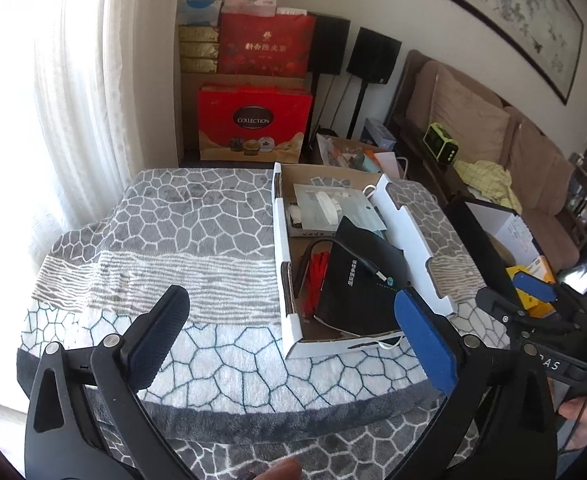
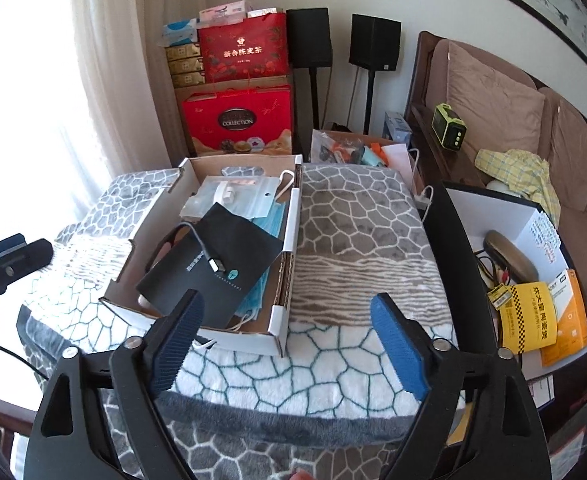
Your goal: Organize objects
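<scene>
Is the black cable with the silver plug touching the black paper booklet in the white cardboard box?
Touching. The right wrist view shows the black cable draped across the black paper booklet, its silver plug lying flat on the cover, inside the white cardboard box.

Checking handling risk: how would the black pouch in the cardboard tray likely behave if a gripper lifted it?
The black pouch looks flat and thin, so probably light and floppy. The cable lying across it would likely slide off. It rests tilted on blue masks, so it may shift when nudged.
</scene>
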`<state>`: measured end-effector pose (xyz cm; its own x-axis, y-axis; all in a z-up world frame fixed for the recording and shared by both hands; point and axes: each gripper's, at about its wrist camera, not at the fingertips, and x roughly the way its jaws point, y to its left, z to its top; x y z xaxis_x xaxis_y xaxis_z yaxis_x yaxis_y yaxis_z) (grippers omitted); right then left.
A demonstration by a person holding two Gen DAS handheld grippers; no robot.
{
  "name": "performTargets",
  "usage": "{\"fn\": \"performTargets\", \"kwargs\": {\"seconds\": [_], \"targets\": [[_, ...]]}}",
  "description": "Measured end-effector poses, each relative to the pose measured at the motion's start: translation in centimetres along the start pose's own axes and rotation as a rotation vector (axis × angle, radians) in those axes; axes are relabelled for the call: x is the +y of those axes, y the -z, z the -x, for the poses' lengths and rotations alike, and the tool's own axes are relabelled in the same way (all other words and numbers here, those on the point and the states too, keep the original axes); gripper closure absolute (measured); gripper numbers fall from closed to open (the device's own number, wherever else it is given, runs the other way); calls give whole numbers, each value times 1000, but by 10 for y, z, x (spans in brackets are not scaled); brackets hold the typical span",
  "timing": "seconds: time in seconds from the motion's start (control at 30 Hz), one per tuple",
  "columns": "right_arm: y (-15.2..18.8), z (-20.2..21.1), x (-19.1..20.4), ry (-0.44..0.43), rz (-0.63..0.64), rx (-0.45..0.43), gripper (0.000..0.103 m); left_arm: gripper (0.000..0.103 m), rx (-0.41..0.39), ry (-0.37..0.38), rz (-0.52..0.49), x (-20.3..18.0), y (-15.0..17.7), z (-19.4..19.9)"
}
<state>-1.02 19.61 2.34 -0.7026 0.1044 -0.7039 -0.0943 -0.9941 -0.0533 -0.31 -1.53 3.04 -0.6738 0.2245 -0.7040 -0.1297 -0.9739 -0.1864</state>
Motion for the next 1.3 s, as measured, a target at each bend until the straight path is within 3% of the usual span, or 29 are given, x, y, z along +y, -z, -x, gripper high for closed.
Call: {"fn": "performTargets", "kwargs": {"seconds": [0.07,0.3,0.73,1.0,1.3], "targets": [[3,4,-1,-15,-17,-5,1,0,11,-8,-1,-3,6,0],[16,11,3,2,-9,-11,1,0,31,-46,-10,-10,25,-1],[34,23,-1,21,-39,-36,1,0,-35,-84,32,-9,45,19],[41,32,-1,4,-49,-35,1,0,-26,-118,-14,-19,52,21],[45,35,0,24,-49,-44,1,0,-15,-105,-26,-26,56,21]]}}
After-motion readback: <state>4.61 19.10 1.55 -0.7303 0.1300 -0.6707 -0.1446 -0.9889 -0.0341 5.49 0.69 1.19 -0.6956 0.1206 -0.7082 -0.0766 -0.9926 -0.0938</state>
